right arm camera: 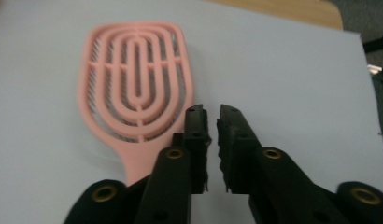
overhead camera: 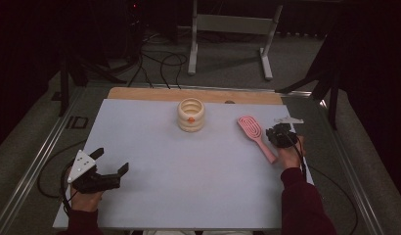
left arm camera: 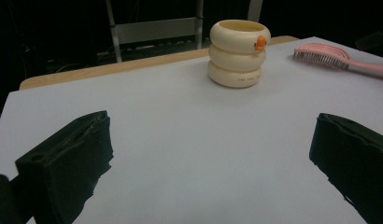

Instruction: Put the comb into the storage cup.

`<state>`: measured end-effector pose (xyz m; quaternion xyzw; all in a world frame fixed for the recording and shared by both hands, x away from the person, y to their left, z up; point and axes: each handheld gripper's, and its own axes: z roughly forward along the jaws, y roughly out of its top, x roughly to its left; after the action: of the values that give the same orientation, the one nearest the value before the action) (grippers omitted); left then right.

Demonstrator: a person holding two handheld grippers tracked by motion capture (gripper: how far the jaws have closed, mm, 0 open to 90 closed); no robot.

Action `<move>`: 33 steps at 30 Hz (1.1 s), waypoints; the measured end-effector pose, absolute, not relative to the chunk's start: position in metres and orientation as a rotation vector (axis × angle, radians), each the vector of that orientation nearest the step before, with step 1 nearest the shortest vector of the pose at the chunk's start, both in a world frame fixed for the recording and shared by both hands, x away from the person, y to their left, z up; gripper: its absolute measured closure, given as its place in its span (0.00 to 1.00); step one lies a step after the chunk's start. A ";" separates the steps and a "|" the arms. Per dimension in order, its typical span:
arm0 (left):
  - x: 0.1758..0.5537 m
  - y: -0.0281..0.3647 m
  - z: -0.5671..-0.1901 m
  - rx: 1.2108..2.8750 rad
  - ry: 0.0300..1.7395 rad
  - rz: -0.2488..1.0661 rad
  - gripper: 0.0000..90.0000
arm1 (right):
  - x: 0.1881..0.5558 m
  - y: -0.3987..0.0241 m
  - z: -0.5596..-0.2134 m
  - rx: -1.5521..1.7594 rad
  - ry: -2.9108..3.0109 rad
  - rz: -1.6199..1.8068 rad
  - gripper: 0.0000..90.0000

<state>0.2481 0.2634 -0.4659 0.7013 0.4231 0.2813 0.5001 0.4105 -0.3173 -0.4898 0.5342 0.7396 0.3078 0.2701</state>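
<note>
A pink vented hairbrush lies flat on the white table at the right, its handle pointing toward the person. My right gripper sits just to the right of the brush's neck, jaws shut with only a sliver between them and nothing held. A cream ribbed cup with a small orange knob stands upright at the back centre. My left gripper hovers near the front left corner, jaws wide open and empty, facing the cup and the brush.
The white mat covers a wooden tabletop whose bare strip shows at the far edge. Beyond it, a grey metal stand and cables are on the floor. Metal rails run along both table sides.
</note>
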 end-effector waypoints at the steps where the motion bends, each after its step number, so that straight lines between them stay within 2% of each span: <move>1: 0.248 0.264 -0.466 1.695 1.025 0.678 0.00 | 0.408 -0.317 -0.487 1.429 1.988 0.841 0.85; 9: 0.248 0.263 -0.465 1.704 1.030 0.692 0.00 | 0.381 -0.307 -0.467 1.316 2.018 0.975 0.60; 14: 0.247 0.263 -0.464 1.701 1.024 0.704 0.00 | 0.377 -0.306 -0.465 1.294 2.029 0.990 0.57; 15: 0.247 0.263 -0.464 1.699 1.023 0.707 0.00 | 0.352 -0.303 -0.458 1.223 2.044 1.100 0.44; 20: 0.246 0.262 -0.464 1.697 1.016 0.715 0.00 | 0.335 -0.302 -0.457 1.175 2.043 1.158 0.40; 21: 0.246 0.263 -0.464 1.696 1.016 0.714 0.00 | 0.317 -0.301 -0.455 1.136 2.017 1.212 0.38; 23: 0.246 0.263 -0.463 1.694 1.014 0.716 0.00 | 0.306 -0.301 -0.454 1.115 2.000 1.255 0.36; 33: 0.244 0.264 -0.462 1.688 0.999 0.715 0.00 | 0.275 -0.300 -0.462 1.047 1.941 1.351 0.22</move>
<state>0.2441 0.2635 -0.4621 0.6989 0.4135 0.2960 0.5030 0.2749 -0.2998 -0.4623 0.3894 0.7216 0.5025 0.2741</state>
